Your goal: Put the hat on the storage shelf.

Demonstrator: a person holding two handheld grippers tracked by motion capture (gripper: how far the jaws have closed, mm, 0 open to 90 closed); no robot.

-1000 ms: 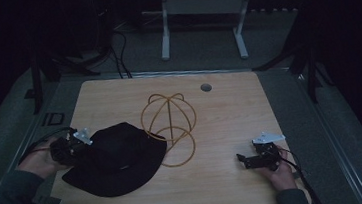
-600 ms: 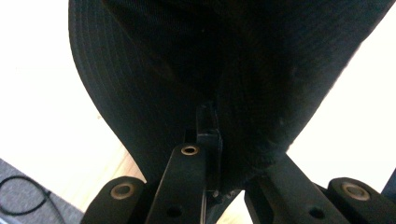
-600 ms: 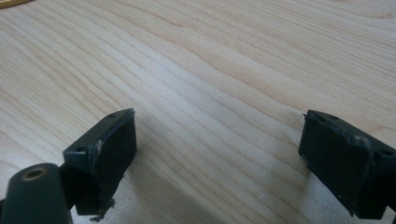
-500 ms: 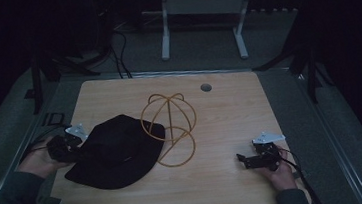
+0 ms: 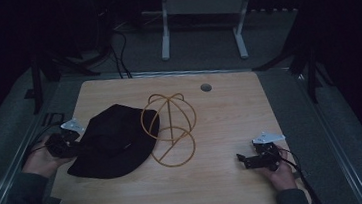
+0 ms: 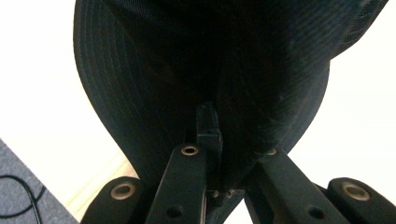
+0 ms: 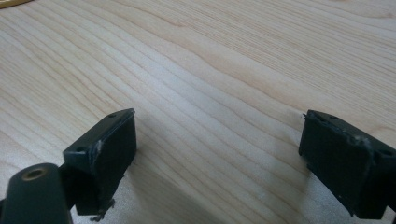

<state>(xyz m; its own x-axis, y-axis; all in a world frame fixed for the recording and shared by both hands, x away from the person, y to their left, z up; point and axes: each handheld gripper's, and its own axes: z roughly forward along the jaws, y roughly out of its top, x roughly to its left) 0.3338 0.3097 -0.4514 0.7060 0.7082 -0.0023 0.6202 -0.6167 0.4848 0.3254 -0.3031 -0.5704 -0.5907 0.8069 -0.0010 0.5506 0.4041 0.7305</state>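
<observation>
The left gripper (image 5: 67,143) pinches the brim of the floppy black fabric bucket hat (image 5: 112,141) beside the gold wire hat stand (image 5: 170,128), seemingly to lift it on, while the right gripper (image 5: 247,160) rests on the pale wooden counter (image 5: 228,193), fingers wide.

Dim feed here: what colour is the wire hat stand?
Golden yellow; the wire hat stand shows best in the high view, beside the black bucket hat.

Right of the gold wire hat stand (image 5: 170,129) bare tabletop (image 5: 230,112) lies open; the black bucket hat (image 5: 110,141) blocks its left side.
</observation>
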